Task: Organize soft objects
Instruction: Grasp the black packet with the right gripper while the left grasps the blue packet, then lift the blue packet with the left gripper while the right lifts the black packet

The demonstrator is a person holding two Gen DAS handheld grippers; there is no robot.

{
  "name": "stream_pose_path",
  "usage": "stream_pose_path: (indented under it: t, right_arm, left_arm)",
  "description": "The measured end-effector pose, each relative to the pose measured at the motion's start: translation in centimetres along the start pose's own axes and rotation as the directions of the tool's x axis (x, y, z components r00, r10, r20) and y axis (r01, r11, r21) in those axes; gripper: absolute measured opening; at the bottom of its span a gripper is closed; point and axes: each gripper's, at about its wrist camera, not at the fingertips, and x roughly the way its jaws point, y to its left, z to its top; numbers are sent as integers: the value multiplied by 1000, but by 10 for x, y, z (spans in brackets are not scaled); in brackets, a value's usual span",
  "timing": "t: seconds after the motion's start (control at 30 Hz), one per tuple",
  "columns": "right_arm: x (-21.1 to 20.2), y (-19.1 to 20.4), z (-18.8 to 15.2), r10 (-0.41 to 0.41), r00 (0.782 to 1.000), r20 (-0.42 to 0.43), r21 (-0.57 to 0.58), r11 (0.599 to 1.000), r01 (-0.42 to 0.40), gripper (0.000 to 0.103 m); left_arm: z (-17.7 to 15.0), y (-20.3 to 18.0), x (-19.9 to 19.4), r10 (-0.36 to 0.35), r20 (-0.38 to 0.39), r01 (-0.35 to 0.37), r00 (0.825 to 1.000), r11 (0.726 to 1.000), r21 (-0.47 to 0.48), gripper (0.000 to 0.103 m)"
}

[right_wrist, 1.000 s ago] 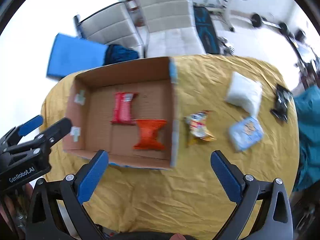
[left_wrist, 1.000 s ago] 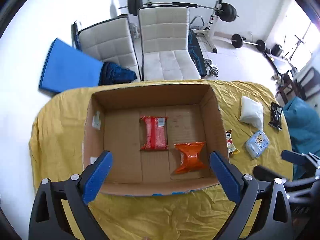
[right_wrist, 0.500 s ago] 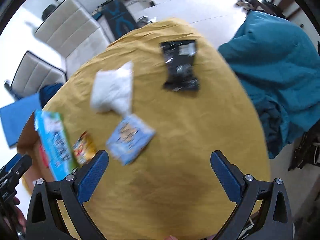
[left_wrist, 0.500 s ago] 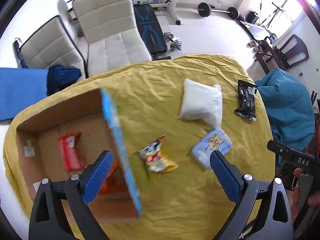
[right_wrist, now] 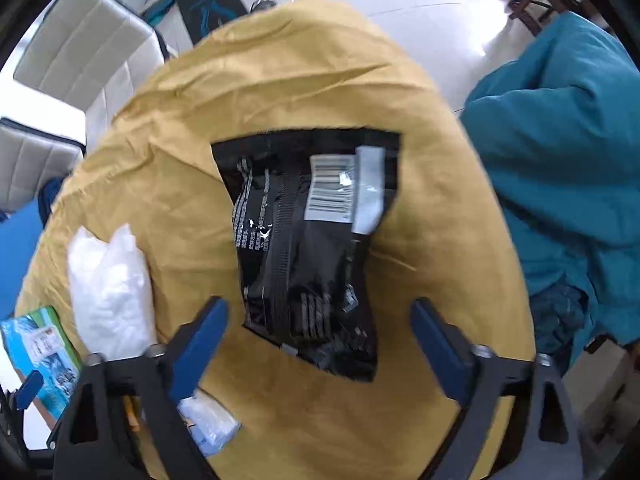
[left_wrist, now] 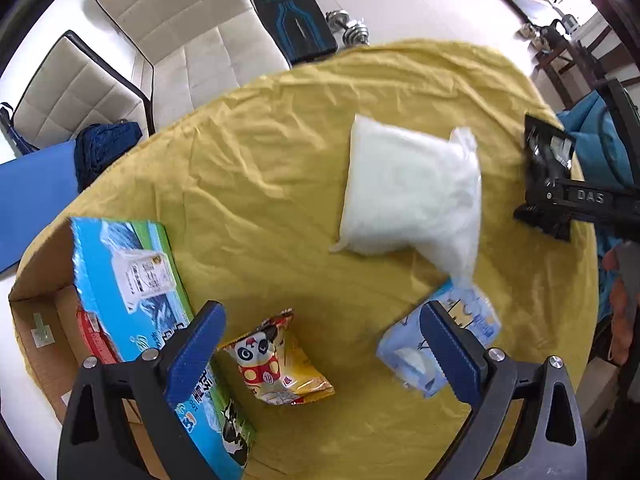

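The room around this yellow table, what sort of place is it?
Most likely a room in someone's home that doubles as a gym: padded white dining chairs, a weight bench with dumbbells on the tiled floor, and snack packets such as the panda one on the cloth-covered table.

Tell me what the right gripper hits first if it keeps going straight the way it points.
Most likely the black packet: it lies on the yellow cloth directly ahead of the open right gripper, centred between the fingers. How much gap remains is hard to judge.
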Motion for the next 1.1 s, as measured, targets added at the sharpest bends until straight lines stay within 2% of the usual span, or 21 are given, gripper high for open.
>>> stream_pose_path:
  t: [0.03,0.13,0.2,0.27,0.3,0.37,0.4,0.47,0.53,0.6,0.63,0.7,0.77,0.87,1.03,1.1]
  right_arm:
    - [9,5,0,-36,999,-23,-36,999,35,66]
    - [15,7,-6,-68,997,-21,-79,995,66,65]
    - [16,5,-16,-60,997,-47,-96,994,55,63]
    - [16,-1,-32,-34,996,-84,-115,993,24,63]
    - [16,-4,-42,-27,995,-98,-127,992,15,63]
    - [16,-12,-64,-17,992,-125,-142,990,-1,63]
    - [15,-15,-72,-15,991,-134,-147,989,-5,63]
    - [15,-21,-89,-26,990,-140,-158,987,4,63]
    - [15,-25,-102,-30,990,-139,-167,986,6,63]
    - [16,-29,-112,-33,990,-140,-165,986,9,63]
    - [15,-33,-119,-30,989,-142,-164,986,6,63]
    - [14,-36,-124,-20,990,-140,-154,988,-1,63]
    - [12,-36,-127,-4,991,-135,-146,989,-15,63]
    - [9,-40,-122,19,991,-131,-138,990,-37,63]
    - [10,-56,-119,46,991,-127,-130,989,-63,63]
    - [8,-58,-118,58,990,-126,-128,989,-74,63]
  left_arm:
    - [-3,0,5,6,-11,-6,1000,1000,3,100]
    - [-9,1,21,-6,-62,4,998,1000,-26,100]
    - [-13,-1,25,-62,-80,59,995,997,-42,100]
    - [-17,-12,26,-103,-87,102,991,995,-11,100]
    - [-19,-24,26,-143,-91,147,986,988,40,100]
    - [-23,-43,29,-145,-102,158,984,979,129,100]
    - [-26,-57,34,-136,-115,157,984,965,209,100]
    - [-31,-76,47,-82,-132,121,988,939,322,100]
    - [-38,-94,64,-29,-156,94,987,899,427,100]
    - [-43,-105,79,0,-197,96,980,872,481,100]
    - [-44,-108,84,11,-207,93,978,867,489,100]
    - [-43,-110,90,13,-227,100,974,872,480,98]
    - [-42,-111,90,-17,-236,124,972,887,444,95]
    - [-42,-108,85,-39,-227,128,973,912,391,81]
    - [-53,-96,83,-77,-221,131,972,962,239,58]
    - [-61,-83,78,-122,-221,155,968,978,140,56]
